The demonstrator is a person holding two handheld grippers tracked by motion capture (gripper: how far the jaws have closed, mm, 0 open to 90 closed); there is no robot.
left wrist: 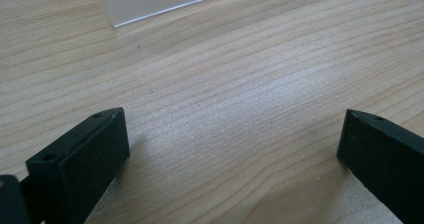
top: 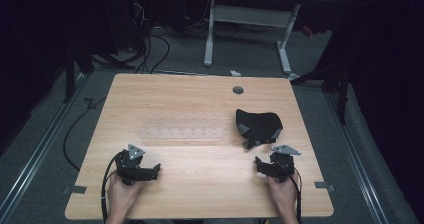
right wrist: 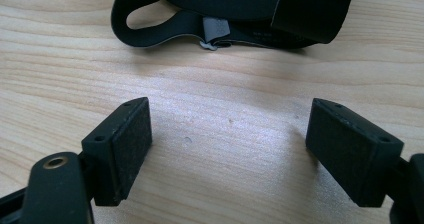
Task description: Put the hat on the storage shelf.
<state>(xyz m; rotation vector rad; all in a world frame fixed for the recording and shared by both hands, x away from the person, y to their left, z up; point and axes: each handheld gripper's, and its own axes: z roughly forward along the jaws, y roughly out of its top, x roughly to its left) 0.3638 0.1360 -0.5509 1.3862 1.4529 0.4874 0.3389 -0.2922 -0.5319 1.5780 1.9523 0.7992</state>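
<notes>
The black cap (top: 258, 126) lies on the right half of the wooden surface (top: 200, 184), just ahead of the right gripper (top: 264, 164), whose jaws stand wide with nothing between them; in the right gripper view its strap (right wrist: 150, 31) lies near, beyond the jaw tips. The left gripper (top: 150, 170) rests at the near left, jaws wide and empty, with the clear plate (top: 182, 130) ahead of it.
</notes>
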